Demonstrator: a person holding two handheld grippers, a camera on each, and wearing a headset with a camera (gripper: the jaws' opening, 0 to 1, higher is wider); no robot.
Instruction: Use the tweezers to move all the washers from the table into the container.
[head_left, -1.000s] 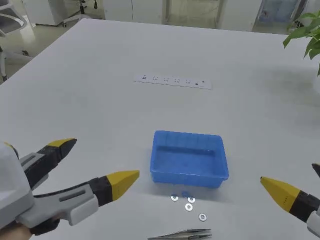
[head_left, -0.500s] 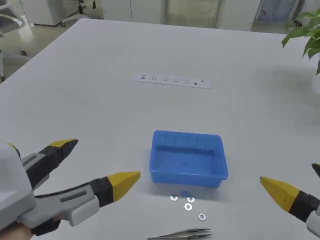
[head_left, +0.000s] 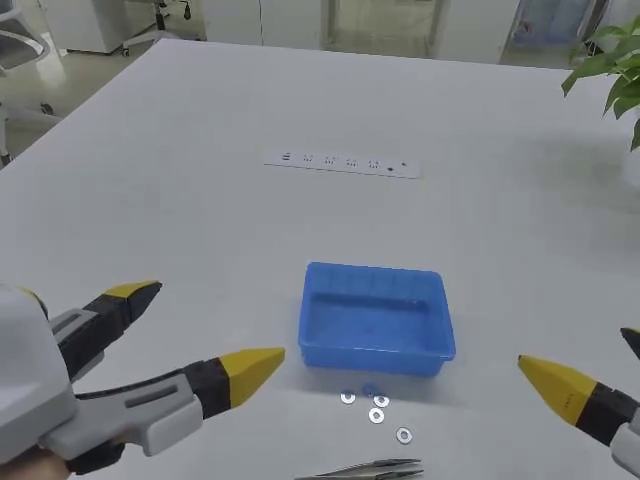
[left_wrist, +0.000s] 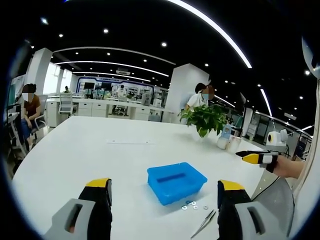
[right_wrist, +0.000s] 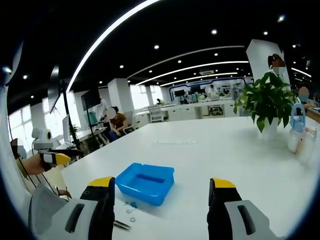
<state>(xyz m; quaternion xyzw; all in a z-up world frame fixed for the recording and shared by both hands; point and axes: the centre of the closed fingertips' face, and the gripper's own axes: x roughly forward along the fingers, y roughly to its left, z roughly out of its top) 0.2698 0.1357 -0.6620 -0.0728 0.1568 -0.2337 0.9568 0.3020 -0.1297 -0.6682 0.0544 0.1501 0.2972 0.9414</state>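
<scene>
Silvery washers lie in a small loose cluster on the white tabletop, just in front of the blue container's near wall. Tweezers lie flat on the tabletop just on the near side of the washers, apart from both grippers. The left gripper hangs well to the left of the container, jaws spread wide and holding nothing. The right gripper stands off to the right, jaws likewise released and empty. Beyond the container sits a white power strip — farther right, a leafy plant.
</scene>
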